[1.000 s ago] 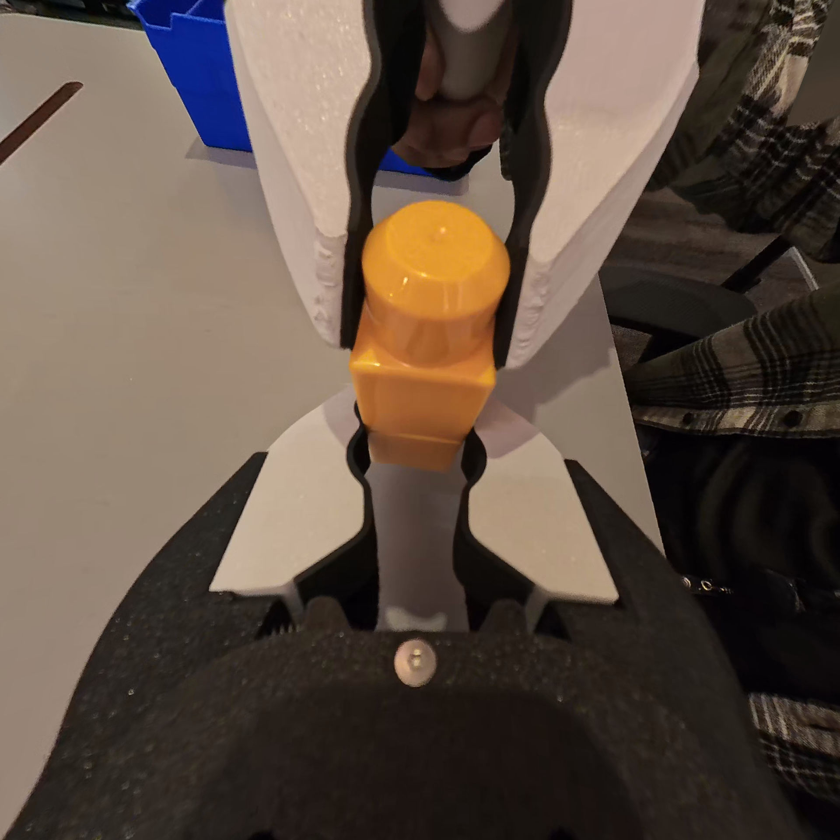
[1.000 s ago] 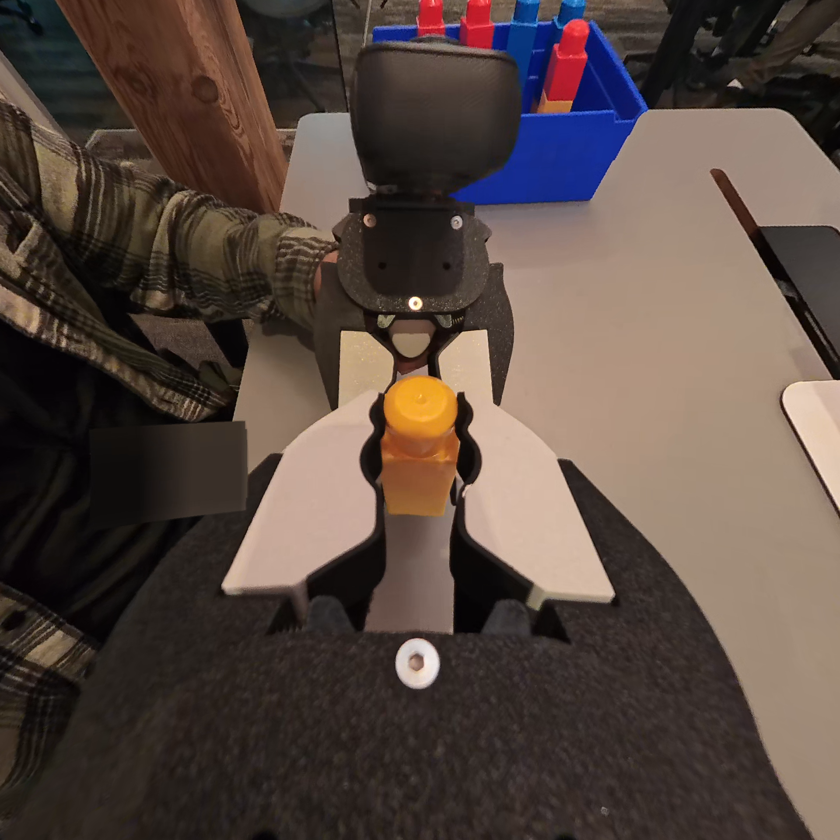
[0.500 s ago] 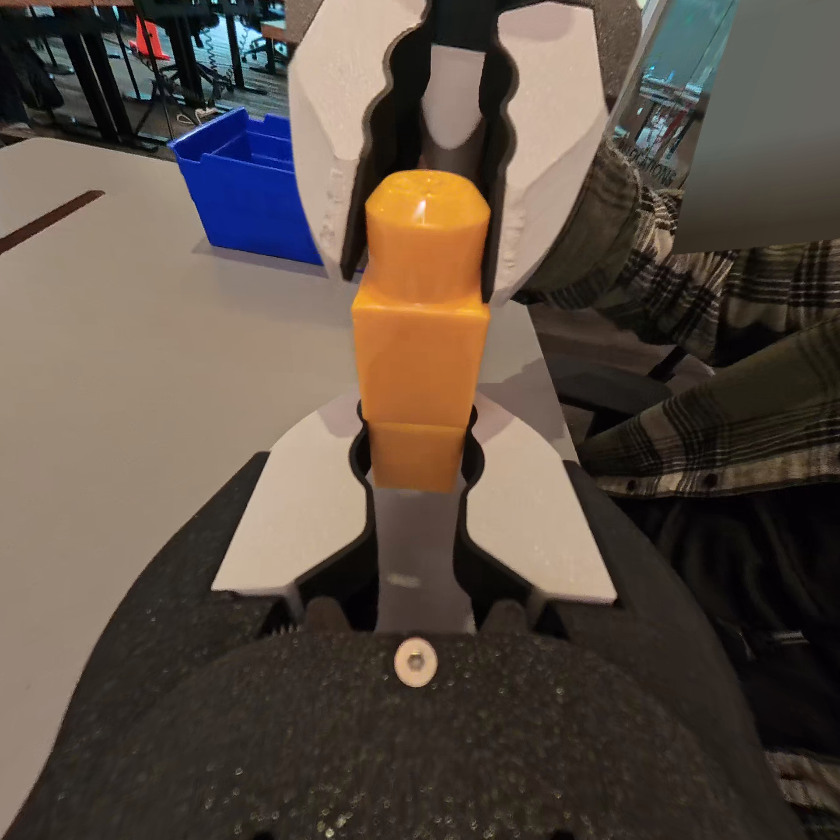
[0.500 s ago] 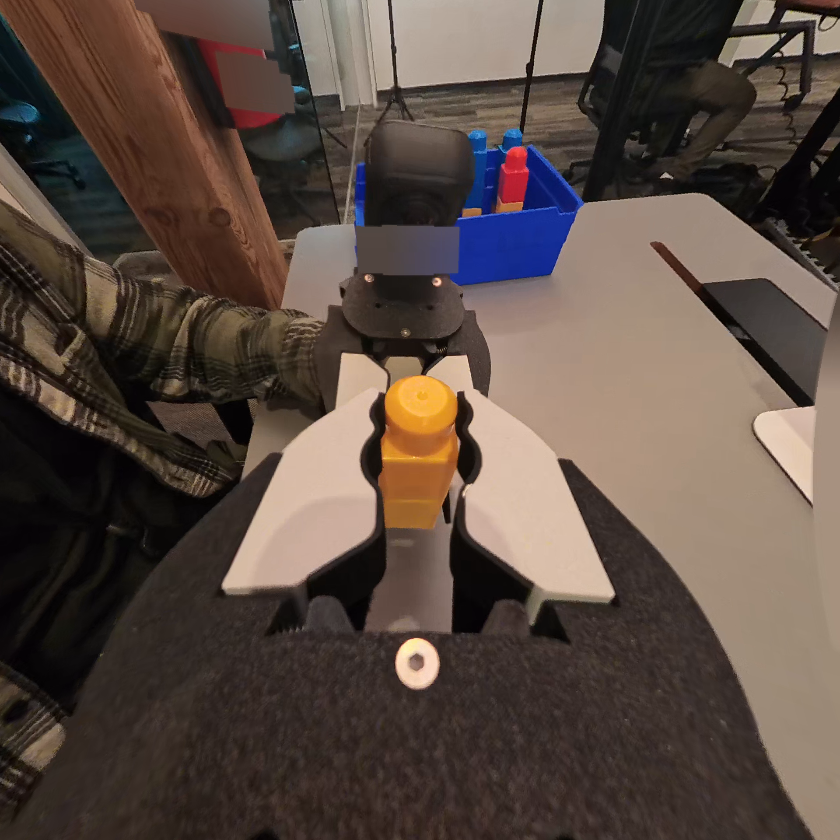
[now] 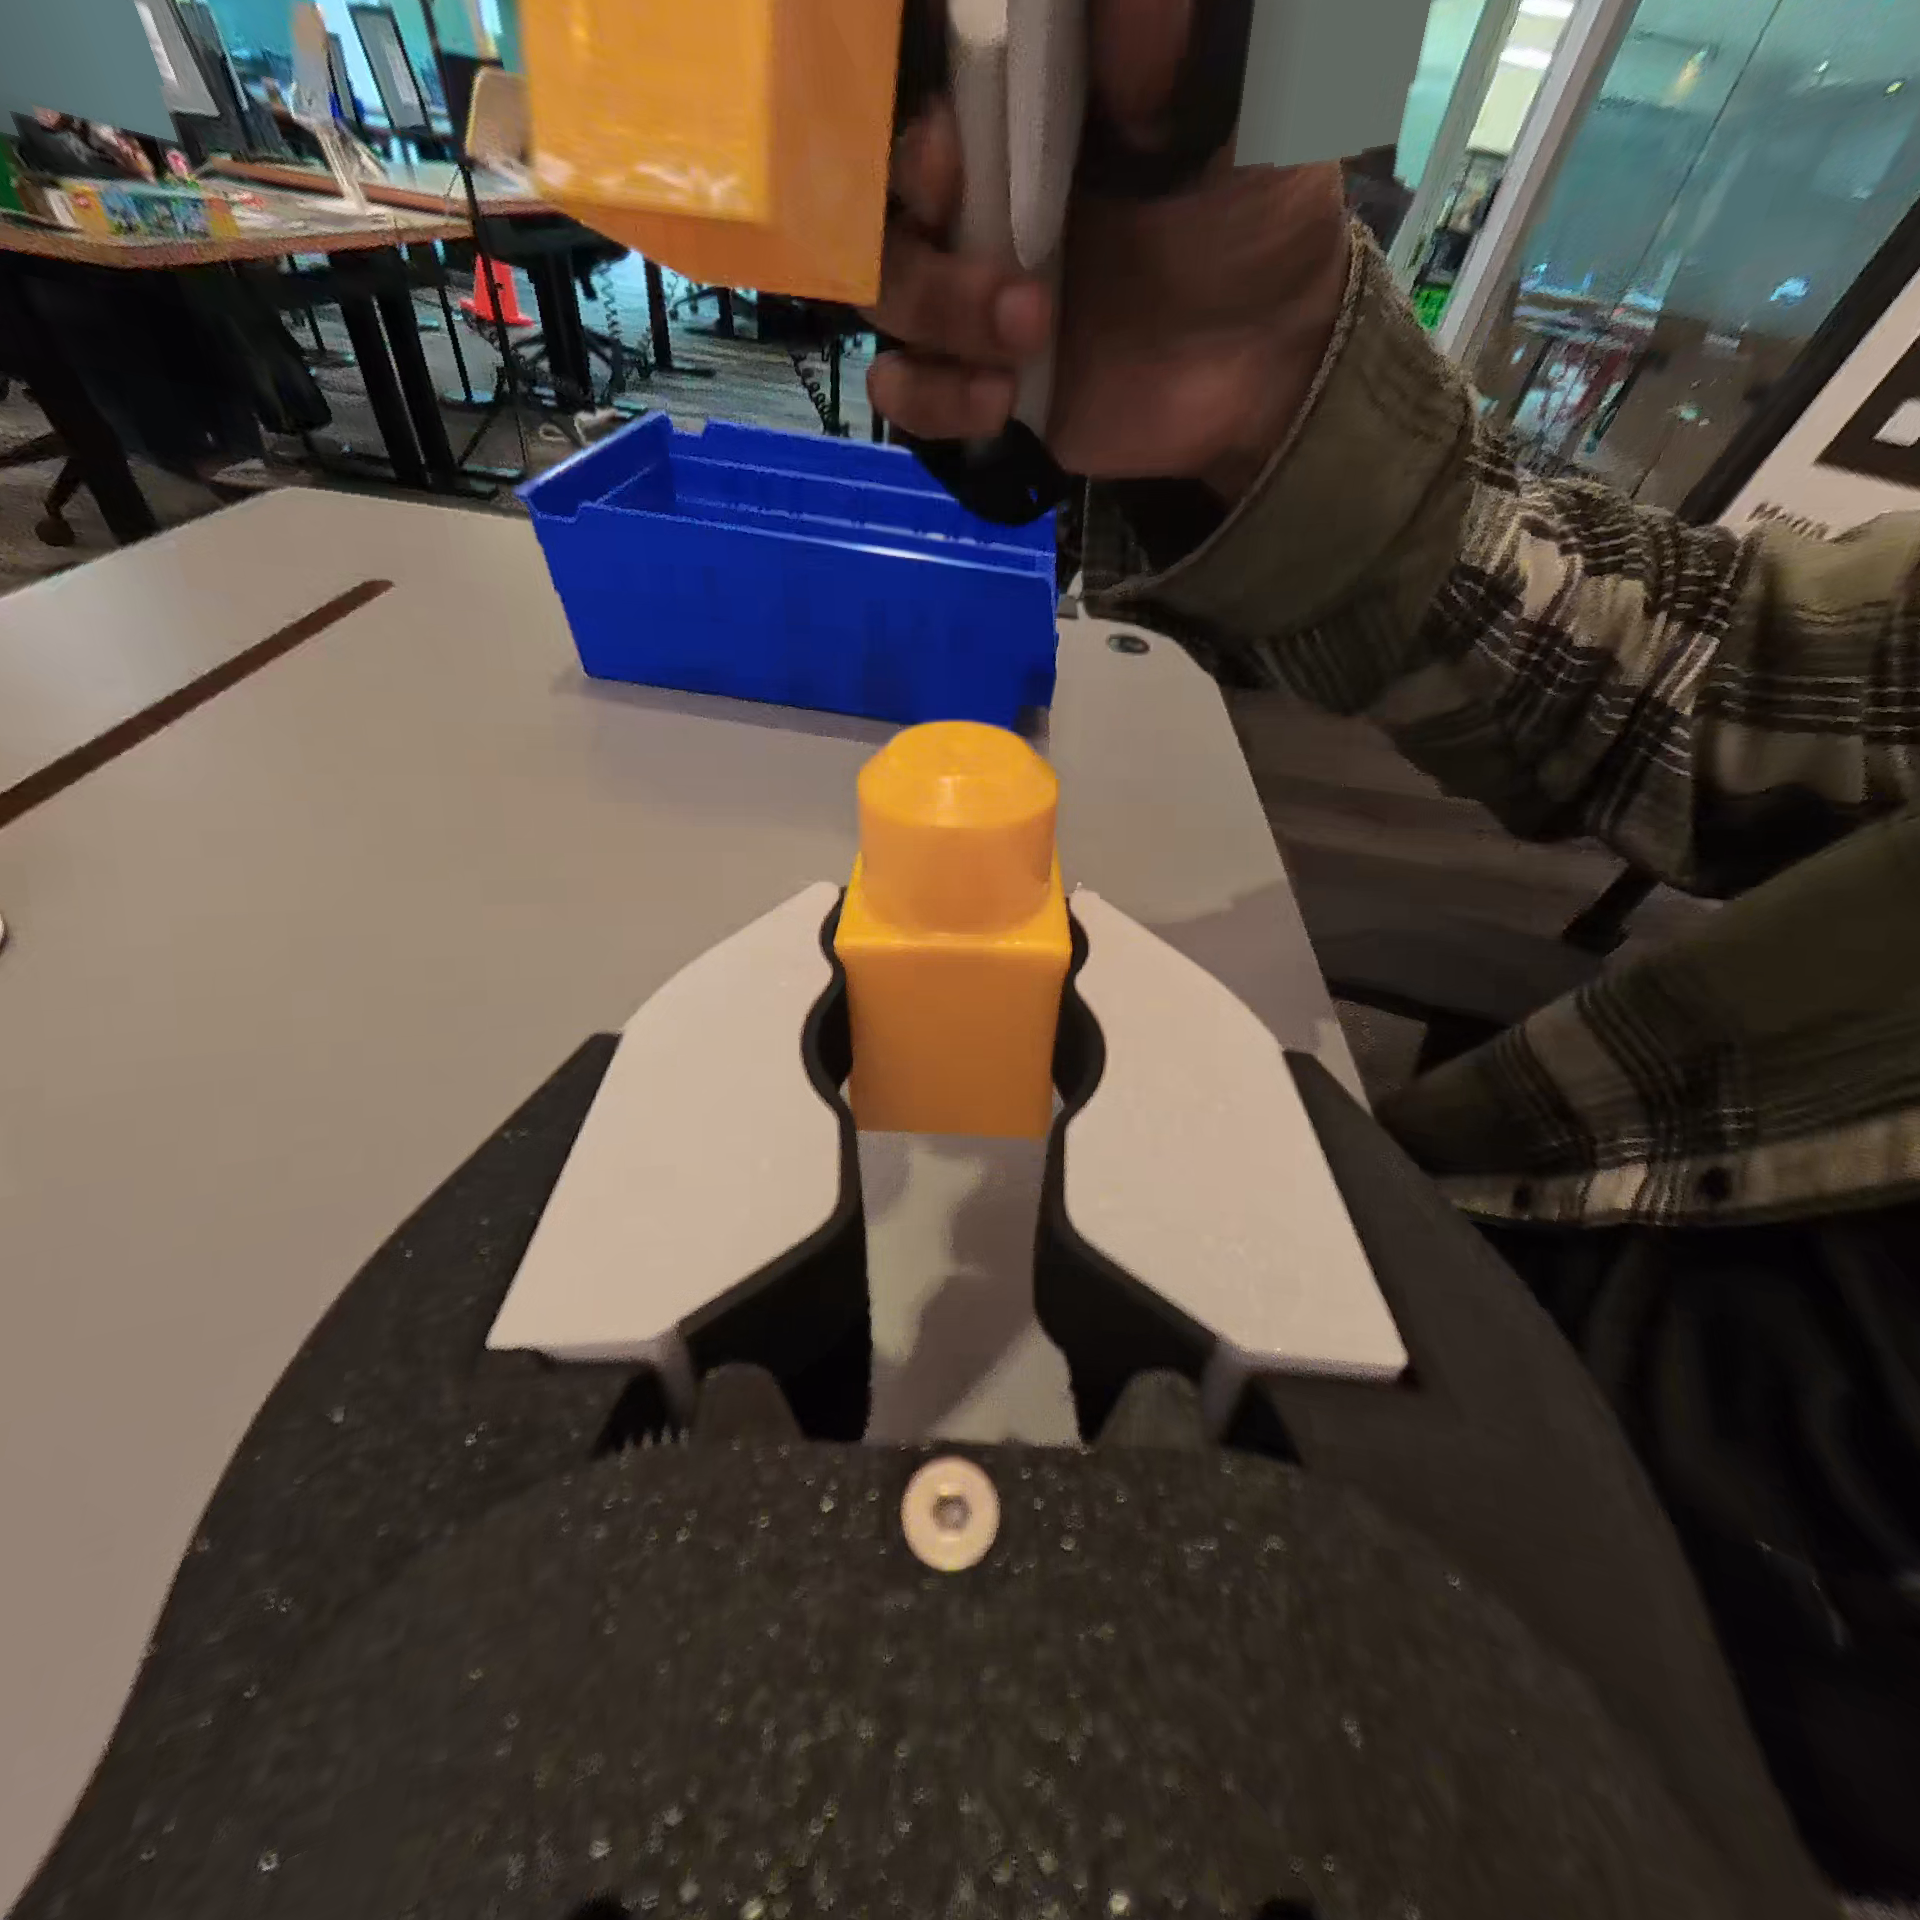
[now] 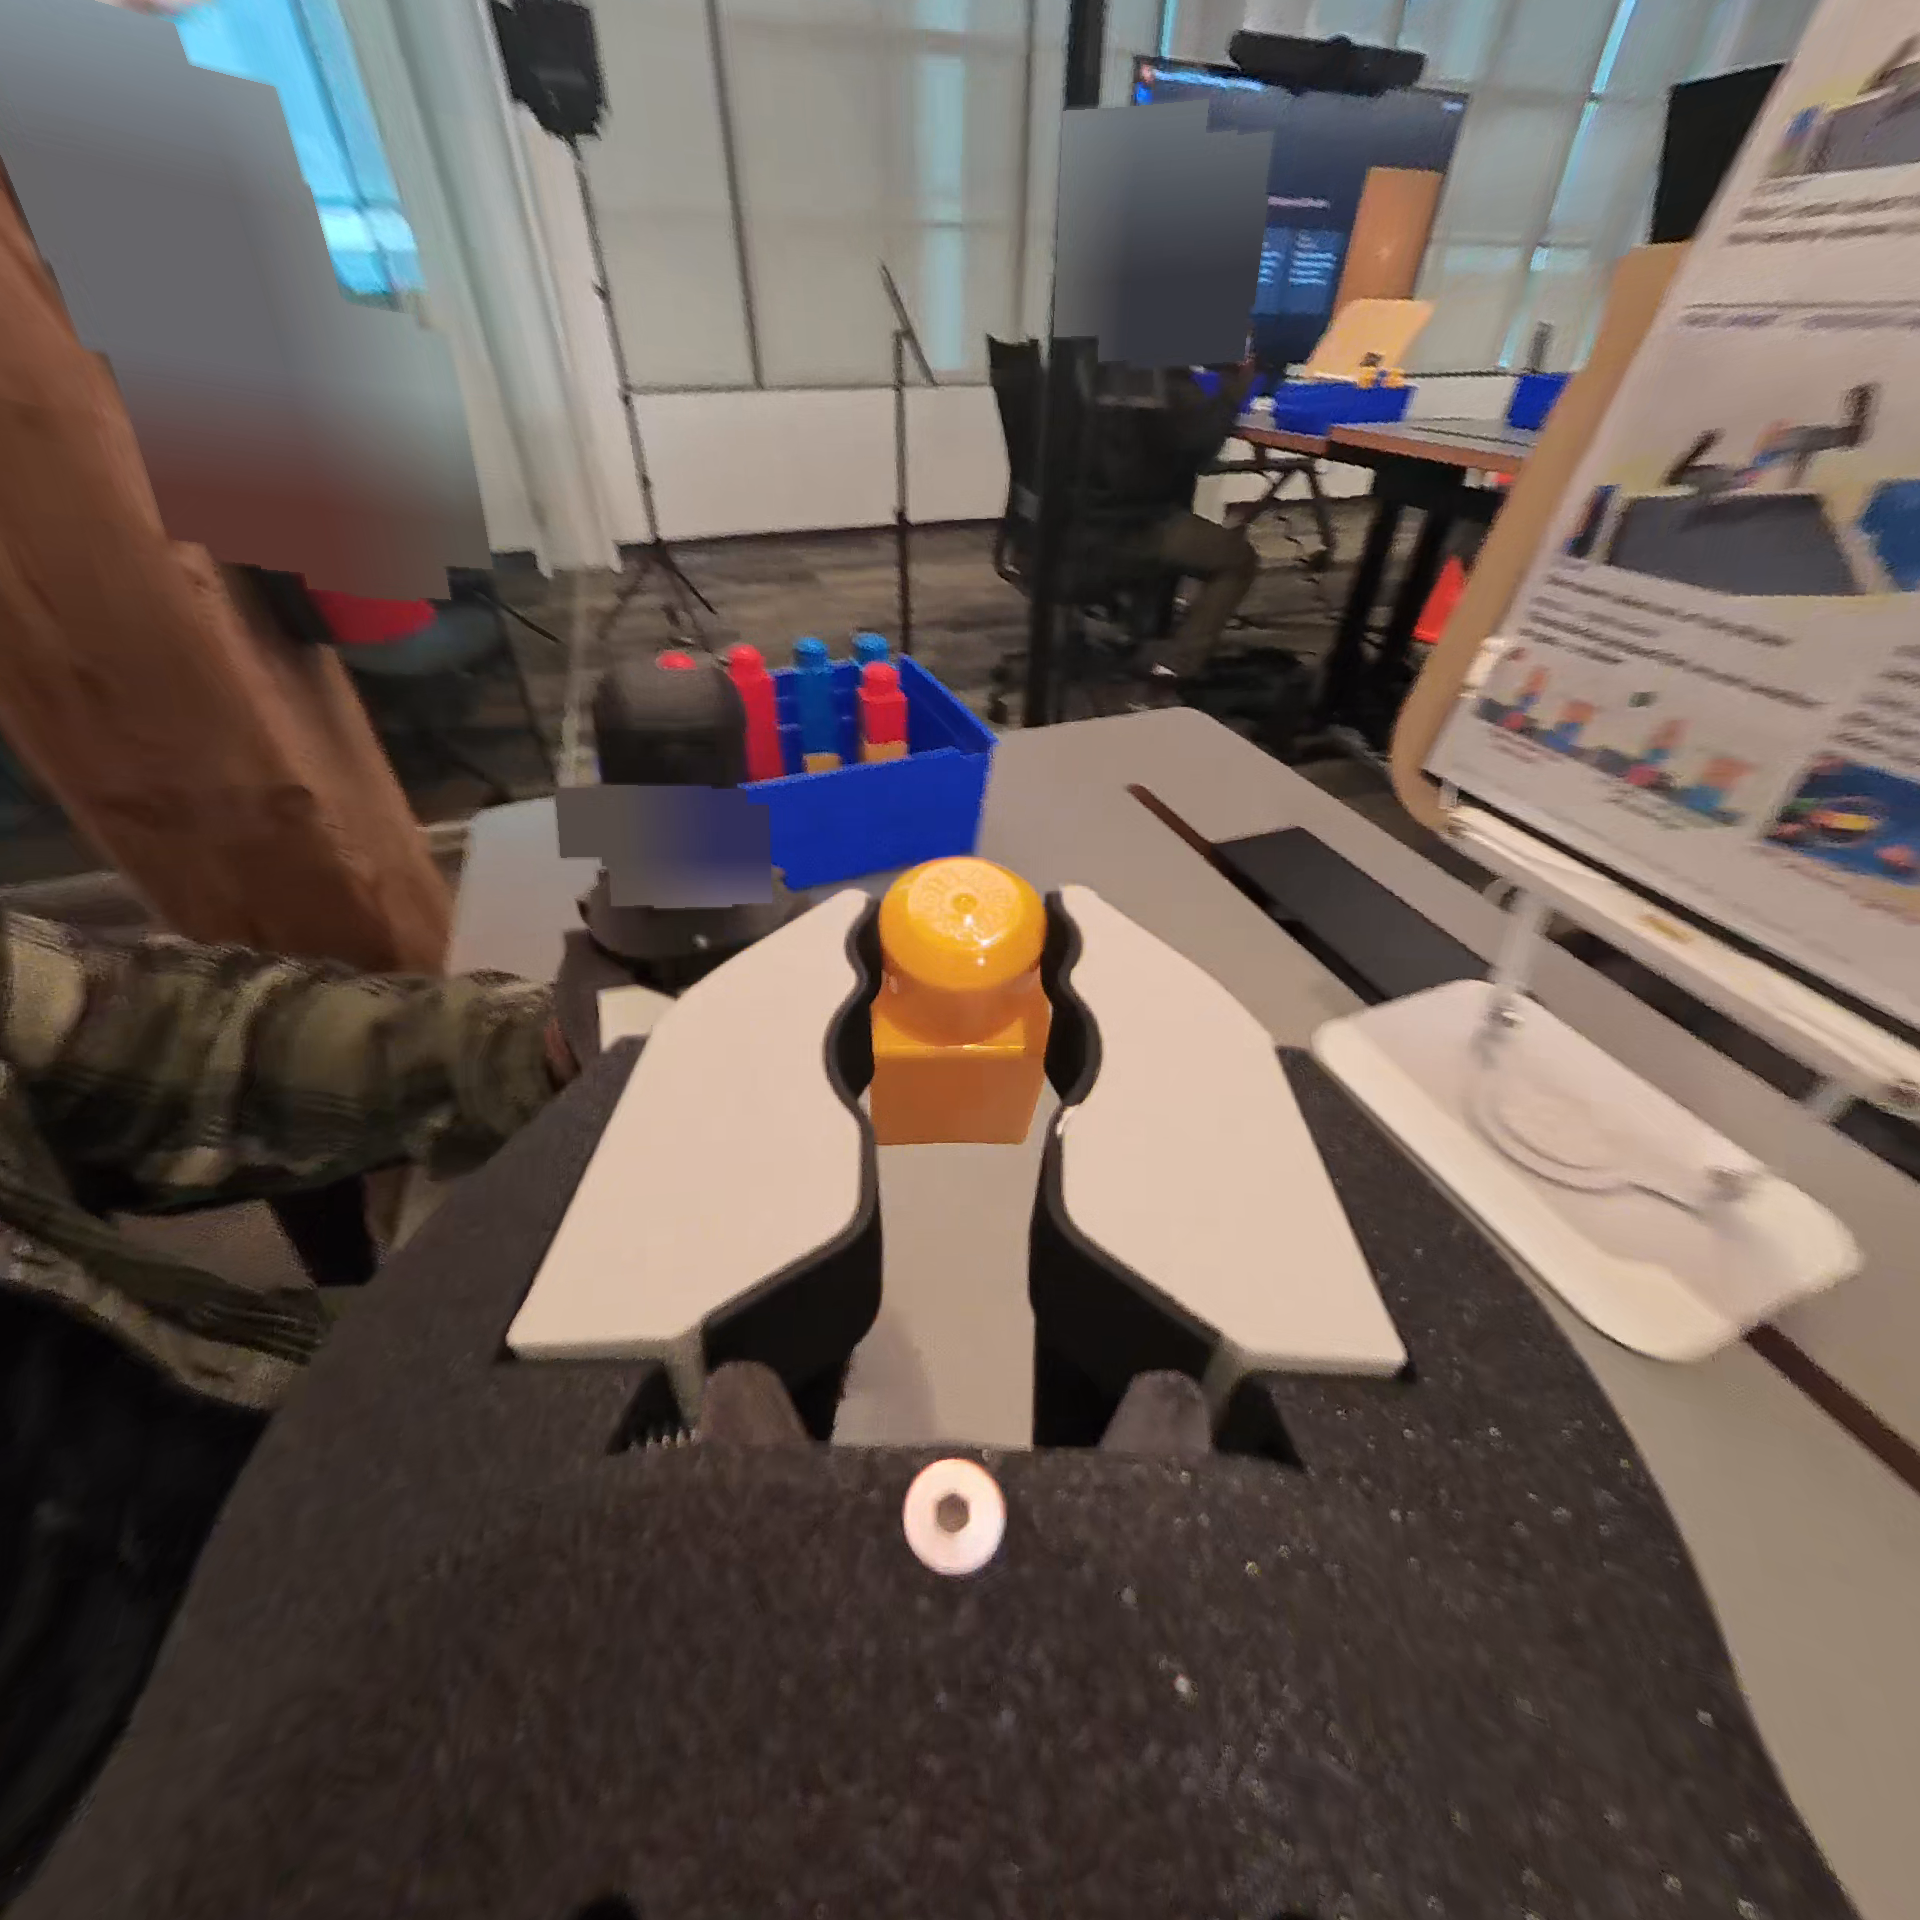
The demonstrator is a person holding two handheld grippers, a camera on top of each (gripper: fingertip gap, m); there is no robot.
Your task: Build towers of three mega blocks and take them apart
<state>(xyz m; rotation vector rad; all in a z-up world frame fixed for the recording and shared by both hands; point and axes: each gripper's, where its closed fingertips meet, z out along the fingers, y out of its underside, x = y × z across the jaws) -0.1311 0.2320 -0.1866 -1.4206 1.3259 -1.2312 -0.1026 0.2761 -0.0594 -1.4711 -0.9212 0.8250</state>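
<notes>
Your left gripper (image 5: pixel 954 997) is clamped on one orange block (image 5: pixel 951 971), stud up, above the grey bench (image 5: pixel 312 883). Your right gripper (image 6: pixel 956 1023) grips a second orange block (image 6: pixel 958 1023), held apart and higher. The blue bin (image 6: pixel 873 805) of stacked blocks sits beyond.

1. We see a grey tabletop (image 5: pixel 312 883) with a dark slot (image 5: pixel 187 696) cut into it on the left.
2. Near the right edge we find a white stand base (image 6: pixel 1579 1174) holding a tilted printed board (image 6: pixel 1714 520).
3. Just left of that lies a flat black panel (image 6: pixel 1340 904).
4. On the left rises a brown wooden post (image 6: pixel 177 748).
5. Far back we see an orange cone (image 5: pixel 497 293) on the floor and a desk (image 5: pixel 260 223).
</notes>
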